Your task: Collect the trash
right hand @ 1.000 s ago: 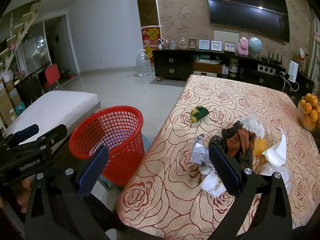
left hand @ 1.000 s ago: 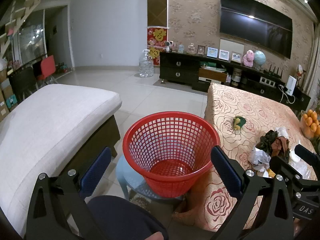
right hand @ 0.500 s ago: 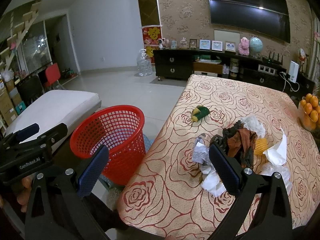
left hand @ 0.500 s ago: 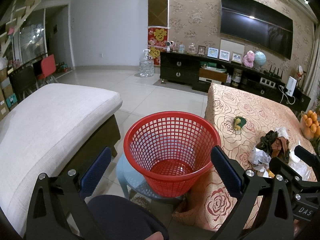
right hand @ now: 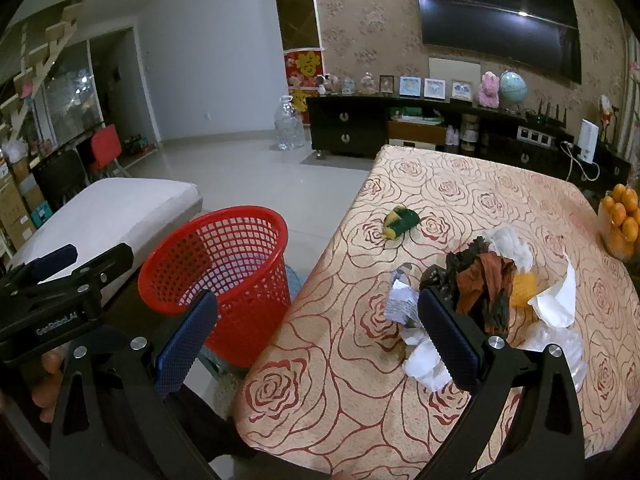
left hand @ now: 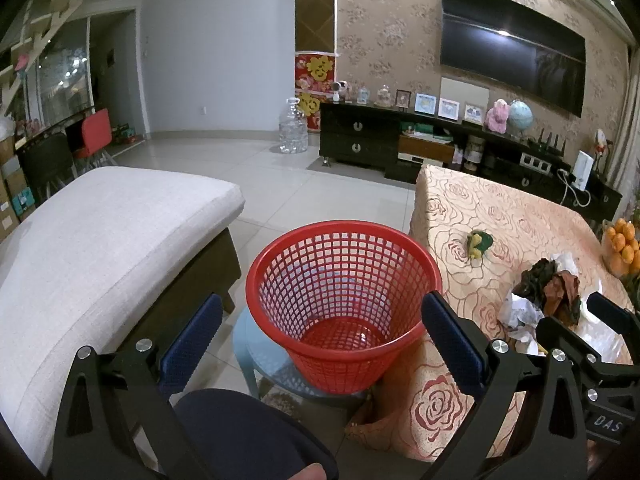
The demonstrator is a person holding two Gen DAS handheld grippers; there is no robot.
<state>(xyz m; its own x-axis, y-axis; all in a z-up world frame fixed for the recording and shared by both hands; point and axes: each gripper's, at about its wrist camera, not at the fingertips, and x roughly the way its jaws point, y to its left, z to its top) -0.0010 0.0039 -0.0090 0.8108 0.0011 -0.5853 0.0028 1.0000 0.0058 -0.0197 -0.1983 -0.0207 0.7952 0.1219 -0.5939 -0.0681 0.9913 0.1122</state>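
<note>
Both hand-held grippers, left (left hand: 320,344) and right (right hand: 316,336), gape wide, empty; basket (left hand: 340,300) ahead holds nothing, trash pile (right hand: 484,288) remains on surface (right hand: 460,200).

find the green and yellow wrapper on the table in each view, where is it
Left wrist view: the green and yellow wrapper lies right of centre, on the near left part of the tablecloth, just right of the red basket.
Right wrist view: the wrapper lies above centre, alone on the cloth, up and left of the trash pile.
Shared landmark: the red basket beside the table's left edge.
</note>
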